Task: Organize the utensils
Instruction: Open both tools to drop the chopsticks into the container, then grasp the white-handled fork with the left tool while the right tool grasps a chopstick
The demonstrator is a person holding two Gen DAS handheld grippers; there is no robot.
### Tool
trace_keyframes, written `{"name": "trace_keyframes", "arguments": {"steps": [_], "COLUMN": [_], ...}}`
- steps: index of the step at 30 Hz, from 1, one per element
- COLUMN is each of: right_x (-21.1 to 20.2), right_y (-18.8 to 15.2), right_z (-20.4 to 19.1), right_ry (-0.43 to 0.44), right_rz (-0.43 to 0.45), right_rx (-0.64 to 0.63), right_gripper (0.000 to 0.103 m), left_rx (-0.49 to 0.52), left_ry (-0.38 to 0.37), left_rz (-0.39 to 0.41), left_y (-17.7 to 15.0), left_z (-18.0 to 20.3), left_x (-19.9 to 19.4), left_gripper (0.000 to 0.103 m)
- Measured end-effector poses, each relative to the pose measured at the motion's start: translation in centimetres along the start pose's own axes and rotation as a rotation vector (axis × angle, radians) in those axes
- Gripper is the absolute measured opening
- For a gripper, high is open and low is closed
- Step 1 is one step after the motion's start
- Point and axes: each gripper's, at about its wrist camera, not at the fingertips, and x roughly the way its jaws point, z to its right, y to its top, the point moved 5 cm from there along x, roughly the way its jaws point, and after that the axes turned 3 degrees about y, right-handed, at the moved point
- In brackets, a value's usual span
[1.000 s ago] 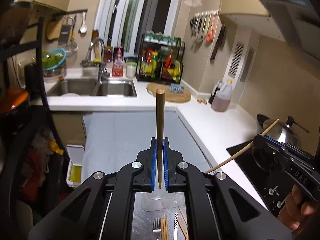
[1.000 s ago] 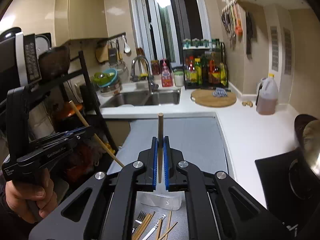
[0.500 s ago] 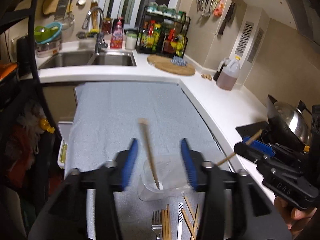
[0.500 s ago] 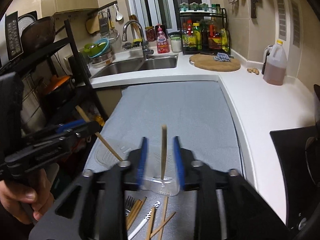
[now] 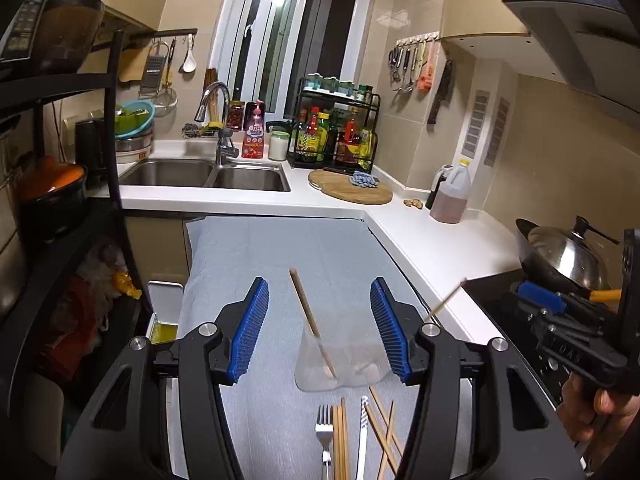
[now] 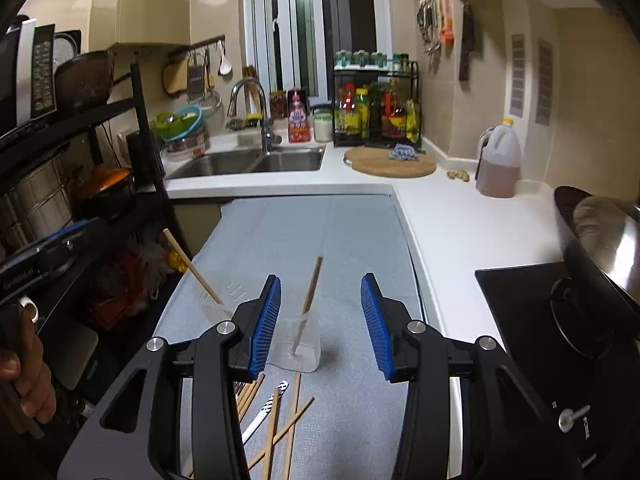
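Grey mat [image 5: 280, 264], cup [image 5: 340, 364] with chopstick [image 5: 310, 320] between opening left gripper [image 5: 320, 328] jaws

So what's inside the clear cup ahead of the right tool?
One wooden chopstick leans in the cup, top above its rim. The right tool, jaws opening with the chopstick loose between them, hides the cup's left side.

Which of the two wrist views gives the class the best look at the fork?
The left wrist view: the fork lies in plain sight on the grey mat, beside the loose chopsticks. In the right wrist view only its tines peek out behind a gripper finger.
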Motion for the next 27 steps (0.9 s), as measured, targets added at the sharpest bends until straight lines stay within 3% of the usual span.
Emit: {"name": "trace_keyframes", "arguments": {"steps": [7, 15, 20, 25, 27], "right_x": [-4.9, -6.4, -6.3, -5.7, -5.3], "right_y": [-6.1, -13.2, -15.8, -18.0, -18.8], "right_z": [-0.1, -1.5, -2.1, -2.3, -2.1], "right_ry": [0.048, 0.049, 0.063, 0.087, 0.087], "right_rz": [0.109, 0.156, 0.112, 0.053, 0.031], "right_rx": [0.048, 0.022, 0.02, 0.032, 0.044], "right_gripper": [0.043, 0.04, 0.035, 0.032, 0.024], "left_rx": [0.049, 0.075, 0.082, 0.01, -0.035], "left_ry": [0.008, 0.036, 0.071, 0.078, 0.054], "left_rz": [0.05, 0.015, 0.042, -0.001, -0.054], "left_y": [-6.9, -15.4, -17.5, -18.6, -19.3], "left_z": [1.4, 1.9, 1.5, -0.2, -1.0], "left_x": [-3.7, -4.0, -4.6, -4.0, -3.4], "left_gripper": [0.05, 0.042, 0.041, 0.041, 0.041]}}
